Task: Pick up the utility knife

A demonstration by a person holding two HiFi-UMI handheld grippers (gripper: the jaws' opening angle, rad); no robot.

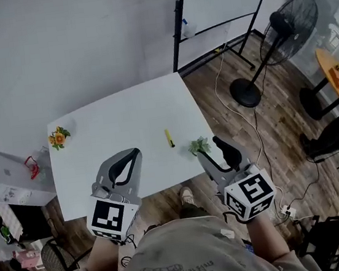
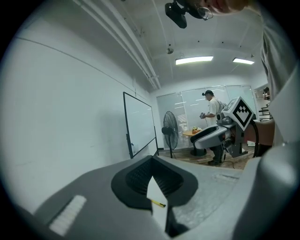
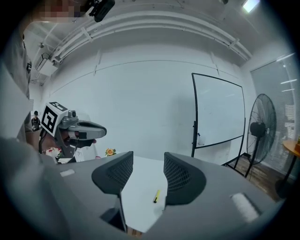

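Note:
A slim yellow utility knife (image 1: 169,138) lies on the white table (image 1: 118,123), between and a little beyond my two grippers. The left gripper (image 1: 135,151) hovers over the table's near edge, shut with its tips meeting and nothing held. Through the gap behind those tips the knife (image 2: 158,203) shows in the left gripper view. My right gripper (image 1: 208,146) is open over the table's near right corner. In the right gripper view the knife (image 3: 156,196) lies ahead between the jaws of the right gripper (image 3: 148,161), nearer the right jaw.
Orange flowers (image 1: 59,137) sit at the table's left edge, and a green sprig (image 1: 199,146) lies by the right gripper's tips. A whiteboard (image 1: 220,1) and a standing fan (image 1: 286,29) stand beyond the table. A person (image 2: 213,110) stands far off.

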